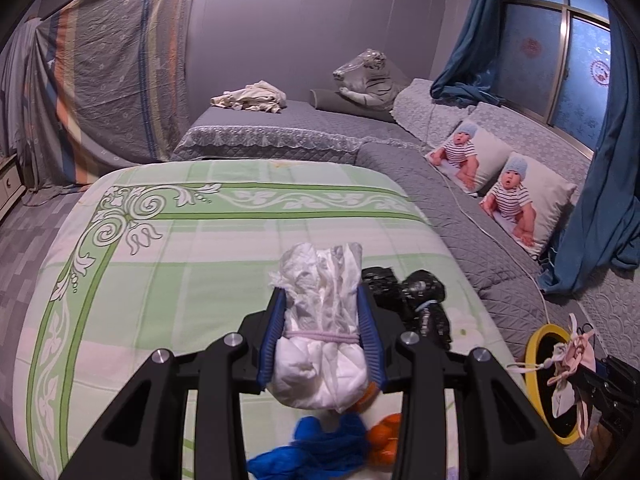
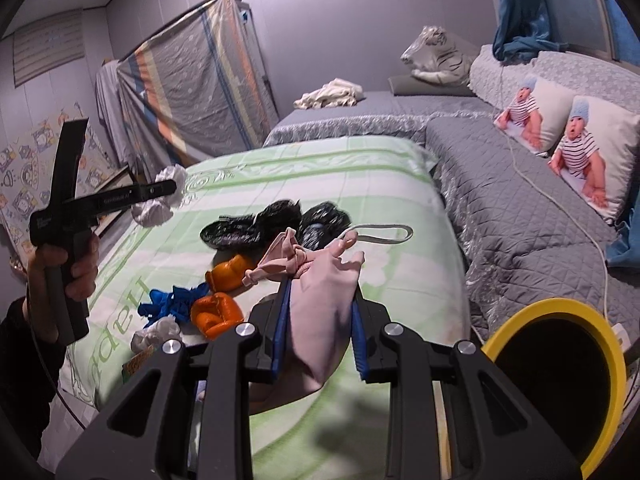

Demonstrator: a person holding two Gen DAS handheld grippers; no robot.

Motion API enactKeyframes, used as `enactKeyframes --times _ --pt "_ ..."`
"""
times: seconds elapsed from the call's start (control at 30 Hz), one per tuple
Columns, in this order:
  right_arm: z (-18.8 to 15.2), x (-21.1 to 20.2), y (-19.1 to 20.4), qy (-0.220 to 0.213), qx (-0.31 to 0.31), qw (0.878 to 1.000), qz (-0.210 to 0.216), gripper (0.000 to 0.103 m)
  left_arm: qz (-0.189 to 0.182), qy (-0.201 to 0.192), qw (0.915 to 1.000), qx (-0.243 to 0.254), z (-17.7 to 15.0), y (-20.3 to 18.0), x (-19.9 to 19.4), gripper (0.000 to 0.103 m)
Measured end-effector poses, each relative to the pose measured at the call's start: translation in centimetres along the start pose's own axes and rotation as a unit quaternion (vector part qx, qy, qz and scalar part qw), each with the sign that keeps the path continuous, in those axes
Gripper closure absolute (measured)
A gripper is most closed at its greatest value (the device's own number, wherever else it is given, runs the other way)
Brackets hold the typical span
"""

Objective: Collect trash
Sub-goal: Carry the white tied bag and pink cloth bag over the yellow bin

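My left gripper (image 1: pixel 322 300) is shut on a white tied plastic bag (image 1: pixel 320 320) and holds it above the green patterned bedspread (image 1: pixel 160 248); it also shows in the right wrist view (image 2: pixel 168 194). My right gripper (image 2: pixel 320 280) is shut on a pink tied bag (image 2: pixel 320 300), held up near the yellow-rimmed trash bin (image 2: pixel 560 364). The bin also shows in the left wrist view (image 1: pixel 538 344). On the bedspread lie black bags (image 2: pixel 276 220), orange bags (image 2: pixel 216 312), a blue bag (image 2: pixel 172 304) and a small white bag (image 2: pixel 156 334).
A grey quilted sofa (image 2: pixel 520 200) with two baby-print pillows (image 2: pixel 580 148) runs along the right. A white cable (image 2: pixel 568 216) lies across it. A cloth-covered rack (image 1: pixel 120 72) stands at the back left. Blue curtains (image 1: pixel 600 200) hang by the window.
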State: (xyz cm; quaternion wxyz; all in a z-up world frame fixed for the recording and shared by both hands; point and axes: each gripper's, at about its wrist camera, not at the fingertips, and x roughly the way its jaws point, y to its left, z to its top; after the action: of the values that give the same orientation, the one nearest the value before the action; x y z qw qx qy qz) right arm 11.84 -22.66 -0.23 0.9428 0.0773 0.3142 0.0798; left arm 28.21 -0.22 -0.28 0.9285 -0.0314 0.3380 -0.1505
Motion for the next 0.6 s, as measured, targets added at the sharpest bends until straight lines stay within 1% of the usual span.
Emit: enactKeyframes --times 0.33,0.6 --pt "0.7 -4.2 -3.8 -0.042 0.023 0.998 -0.042 0.078 -0.049 -0.004 0.9982 0.035 0.1 -6.2 -0.3 0.069" --pt "0.2 -7.1 -7.3 -0.065 0.049 0.993 -0.085 0.078 -0.093 -0.004 0.9936 0.064 -0.2 -11.5 -0.4 0.069"
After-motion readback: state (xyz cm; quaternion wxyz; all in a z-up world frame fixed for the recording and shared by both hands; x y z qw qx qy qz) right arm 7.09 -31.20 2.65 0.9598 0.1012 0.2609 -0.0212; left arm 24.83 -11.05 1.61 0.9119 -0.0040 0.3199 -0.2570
